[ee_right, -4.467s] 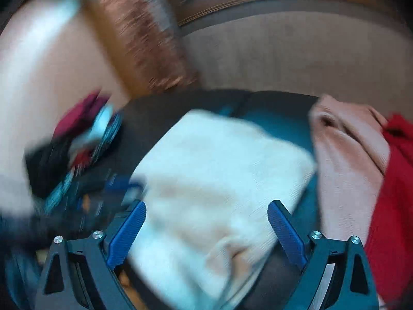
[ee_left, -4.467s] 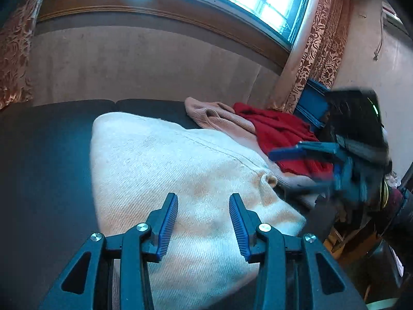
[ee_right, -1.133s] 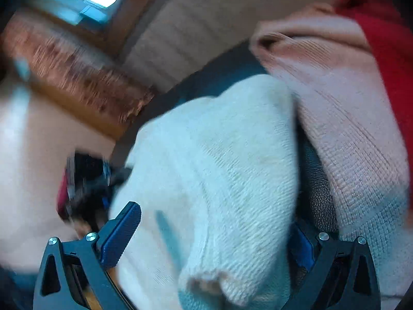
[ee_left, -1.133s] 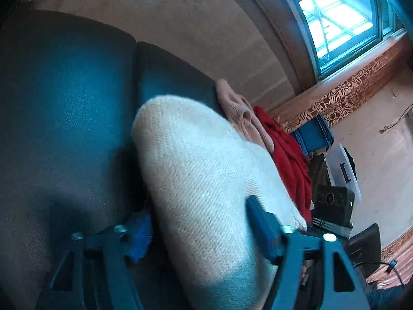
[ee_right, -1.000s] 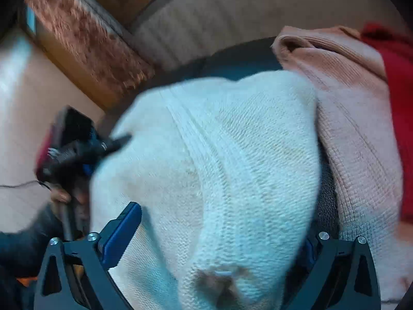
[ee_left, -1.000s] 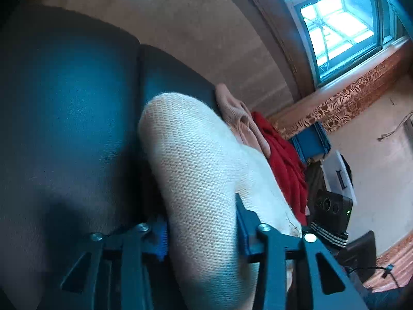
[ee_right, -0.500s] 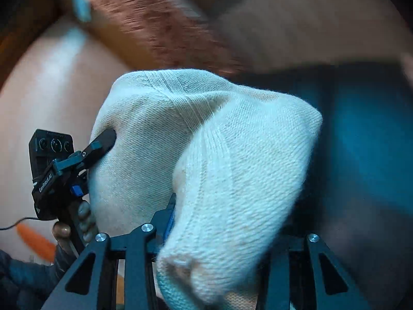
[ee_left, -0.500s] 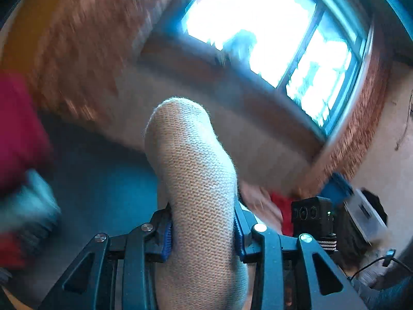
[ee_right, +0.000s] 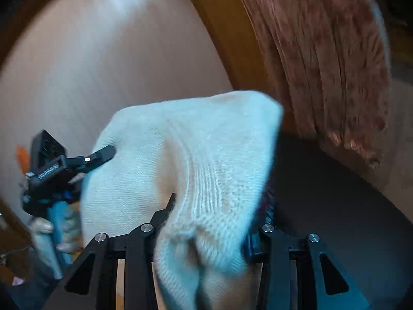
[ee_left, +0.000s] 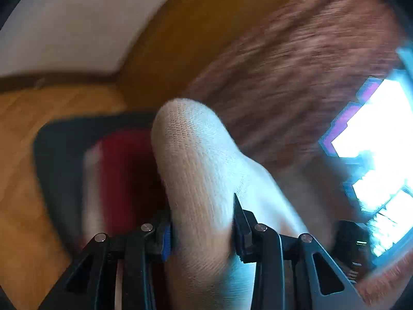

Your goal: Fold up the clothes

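Both grippers, left (ee_left: pixel 201 222) and right (ee_right: pixel 219 214), now clamp the sweater (ee_right: pixel 180 168). It has left the couch, swung toward 9 o'clock. Probably folded, moving to a stack.

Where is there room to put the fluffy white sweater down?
Both grippers, left and right, clamp the cream sweater. The dark cushion to its right, below the curtain, looks bare. The left wrist view shows a blurry red garment crowding the other side.
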Demonstrator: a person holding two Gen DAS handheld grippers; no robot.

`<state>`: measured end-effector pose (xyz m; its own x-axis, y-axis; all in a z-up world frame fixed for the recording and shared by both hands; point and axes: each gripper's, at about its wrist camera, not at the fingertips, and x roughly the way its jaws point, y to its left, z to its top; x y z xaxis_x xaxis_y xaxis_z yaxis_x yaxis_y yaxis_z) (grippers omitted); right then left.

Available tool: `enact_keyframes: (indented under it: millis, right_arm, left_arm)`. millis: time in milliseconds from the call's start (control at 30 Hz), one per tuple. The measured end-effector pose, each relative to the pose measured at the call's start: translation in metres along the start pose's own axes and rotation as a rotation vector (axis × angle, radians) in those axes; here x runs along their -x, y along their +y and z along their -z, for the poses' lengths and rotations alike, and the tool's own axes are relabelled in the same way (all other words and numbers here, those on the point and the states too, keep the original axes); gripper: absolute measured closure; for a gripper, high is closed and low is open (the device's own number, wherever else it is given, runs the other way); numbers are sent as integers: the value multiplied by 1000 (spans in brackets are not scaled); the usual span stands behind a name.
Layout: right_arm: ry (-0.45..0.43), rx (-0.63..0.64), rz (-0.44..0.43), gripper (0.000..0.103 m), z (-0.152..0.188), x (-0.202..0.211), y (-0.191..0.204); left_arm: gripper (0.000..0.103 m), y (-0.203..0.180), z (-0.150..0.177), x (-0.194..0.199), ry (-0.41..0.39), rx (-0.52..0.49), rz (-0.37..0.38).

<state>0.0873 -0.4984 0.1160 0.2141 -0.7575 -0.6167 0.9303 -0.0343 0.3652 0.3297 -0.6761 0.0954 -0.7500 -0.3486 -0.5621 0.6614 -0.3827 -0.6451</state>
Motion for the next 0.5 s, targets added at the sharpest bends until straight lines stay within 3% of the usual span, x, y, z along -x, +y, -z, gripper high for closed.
enact_keyframes:
  millis: [67,133,200,433,500]
  right_arm:
    - [65,-47,5,51,9,-40,-15]
    - [22,-132,-77,35,13,-48,-30]
    - [-12,-149,-104,26,12,-41,-38]
    - [-121,-65,-34,21,-11,-16,-14]
    - [-190,-19,19,21,-12,7,-3]
  left_arm:
    - [63,21,4,-9,-7,83,69]
    - [63,16,4,1,-31,63,51]
    - [64,10,3,11,-56,43,32]
    - [63,-4,-1,45,-126,-4,-33]
    - [63,-4,-1,59,-152,29,-104]
